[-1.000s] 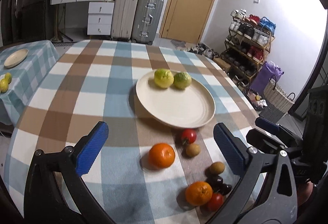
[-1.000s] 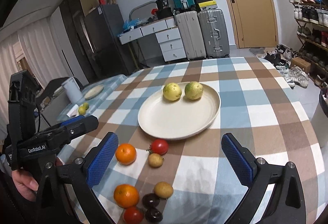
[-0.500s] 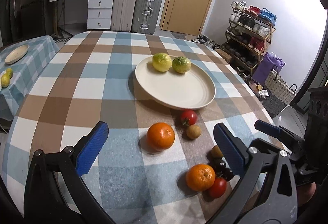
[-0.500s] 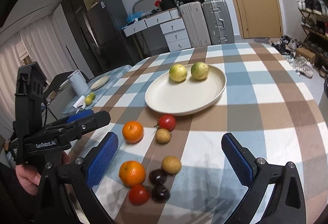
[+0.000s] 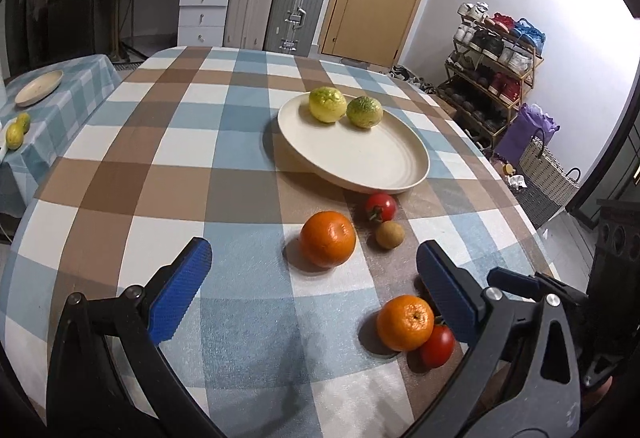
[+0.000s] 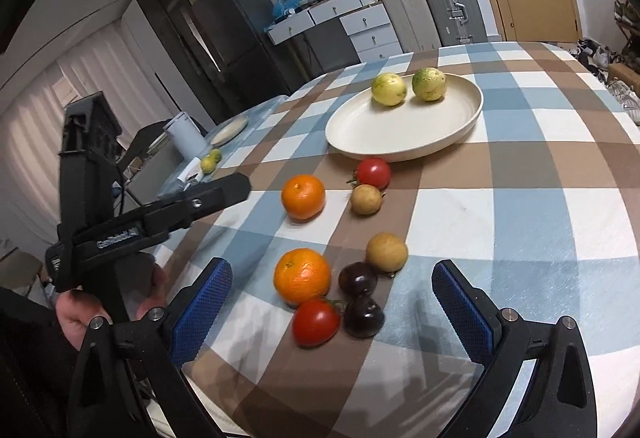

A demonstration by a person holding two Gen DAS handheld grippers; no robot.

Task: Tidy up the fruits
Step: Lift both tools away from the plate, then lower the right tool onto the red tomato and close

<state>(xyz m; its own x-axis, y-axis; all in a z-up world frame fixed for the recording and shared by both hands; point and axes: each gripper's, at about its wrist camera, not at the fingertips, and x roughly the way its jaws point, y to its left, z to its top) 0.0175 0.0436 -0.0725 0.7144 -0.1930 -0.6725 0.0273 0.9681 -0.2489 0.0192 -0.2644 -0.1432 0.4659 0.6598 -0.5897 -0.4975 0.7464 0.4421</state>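
Note:
A cream plate [image 5: 360, 157] [image 6: 400, 125] holds two yellow-green fruits [image 5: 327, 105] [image 6: 389, 89]. On the checked cloth near it lie two oranges [image 5: 328, 238] [image 6: 303, 276], two tomatoes [image 6: 373, 173] [image 6: 316, 322], two brown fruits [image 6: 386, 252] and two dark plums [image 6: 358, 278]. My left gripper [image 5: 316, 298] is open and empty, just short of the far orange. My right gripper [image 6: 332, 314] is open and empty, its fingers either side of the near fruit cluster. The left gripper's body also shows in the right wrist view [image 6: 152, 213].
A side table at the left holds a small plate [image 5: 38, 87] and small yellow fruits [image 5: 16, 131]. Suitcases [image 5: 276, 13], drawers and a door stand behind the table; a shoe rack [image 5: 492, 61] and basket stand to the right.
Both grippers have moved forward and lower over the table, closer to the loose fruit. The right gripper has swung left over the near cluster. Both stay open.

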